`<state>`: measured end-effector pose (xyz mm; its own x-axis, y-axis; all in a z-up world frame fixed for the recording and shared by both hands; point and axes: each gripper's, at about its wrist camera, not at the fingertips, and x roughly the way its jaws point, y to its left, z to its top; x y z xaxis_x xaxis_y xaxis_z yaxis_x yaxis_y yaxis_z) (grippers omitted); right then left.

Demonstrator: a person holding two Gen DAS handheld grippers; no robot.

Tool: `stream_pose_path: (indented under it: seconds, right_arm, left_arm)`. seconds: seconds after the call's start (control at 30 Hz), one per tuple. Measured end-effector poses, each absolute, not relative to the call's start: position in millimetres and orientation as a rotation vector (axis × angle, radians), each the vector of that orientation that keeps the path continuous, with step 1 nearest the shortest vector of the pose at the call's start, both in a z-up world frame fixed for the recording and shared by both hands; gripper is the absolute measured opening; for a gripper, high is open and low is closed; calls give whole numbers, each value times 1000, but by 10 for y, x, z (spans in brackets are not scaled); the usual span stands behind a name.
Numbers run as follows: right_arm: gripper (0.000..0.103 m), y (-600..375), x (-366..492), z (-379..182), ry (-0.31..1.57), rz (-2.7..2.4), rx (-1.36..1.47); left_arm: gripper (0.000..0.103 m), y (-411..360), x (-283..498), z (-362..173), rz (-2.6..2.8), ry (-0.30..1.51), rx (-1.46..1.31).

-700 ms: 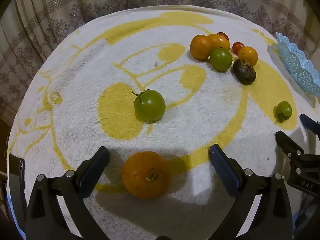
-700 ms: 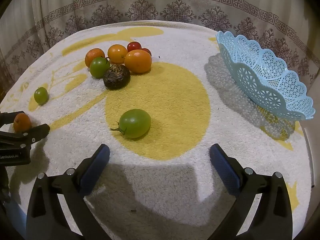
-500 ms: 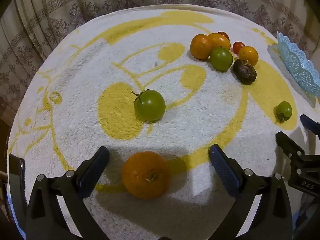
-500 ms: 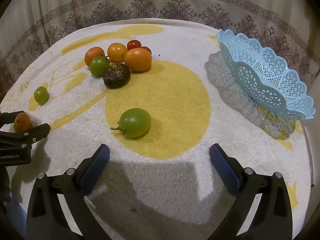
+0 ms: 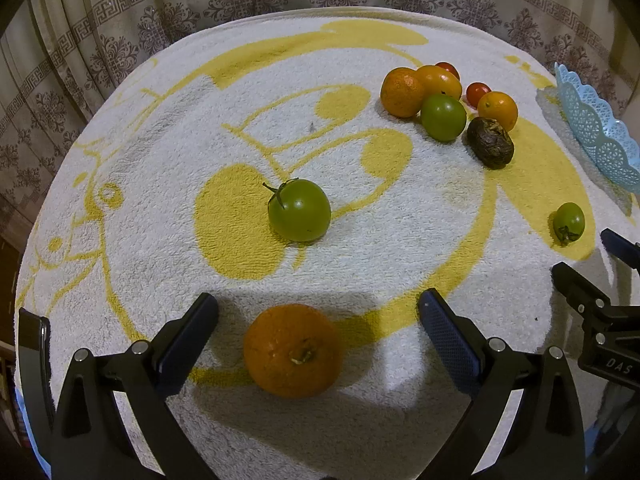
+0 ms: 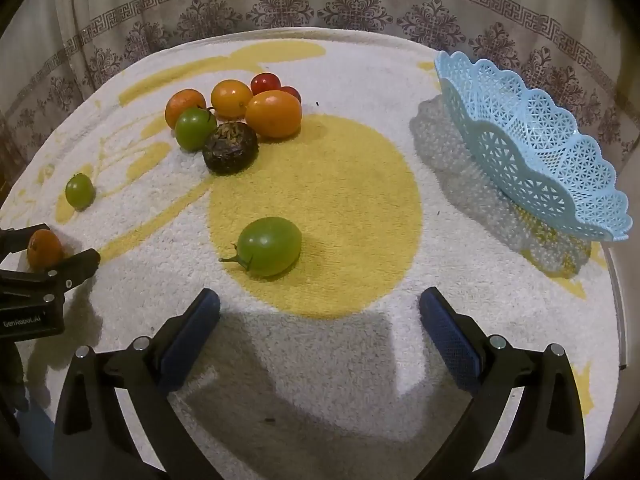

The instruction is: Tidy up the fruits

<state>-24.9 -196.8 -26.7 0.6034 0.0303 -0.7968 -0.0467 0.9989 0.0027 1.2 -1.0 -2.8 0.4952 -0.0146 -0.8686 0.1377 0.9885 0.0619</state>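
Blue basket (image 6: 532, 152) holds no fruit, tilted on towel (image 6: 360, 360); L claw (image 5: 318, 320) wide round orange (image 5: 292, 350), R claw (image 6: 319, 316) wide

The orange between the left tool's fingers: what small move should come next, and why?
Probably close the left tool on the orange. Its jaws stand wide open with the orange lying centred between them, untouched, and the blue basket is still empty.

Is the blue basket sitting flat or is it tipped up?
Tipped. In the right wrist view the blue basket leans with its far rim raised high and its near rim low over the towel. No fruit shows inside.
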Motion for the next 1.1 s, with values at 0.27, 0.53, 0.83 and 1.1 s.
stream_pose_path:
  seconds: [0.27, 0.53, 0.83, 1.1]
  right_arm:
    - [101, -1958, -190, -257, 970, 42, -16]
    - [101, -1948, -109, -237, 1018, 36, -21]
    - [101, -1940, -119, -241, 1017, 35, -20]
    - [101, -1925, -122, -247, 1014, 34, -21]
  left_arm:
    - [98, -15, 12, -34, -93, 1055, 129]
    - [98, 10, 38, -46, -94, 1072, 129]
    - [98, 56, 21, -68, -99, 1075, 133]
    - [98, 61, 23, -61, -98, 1076, 133]
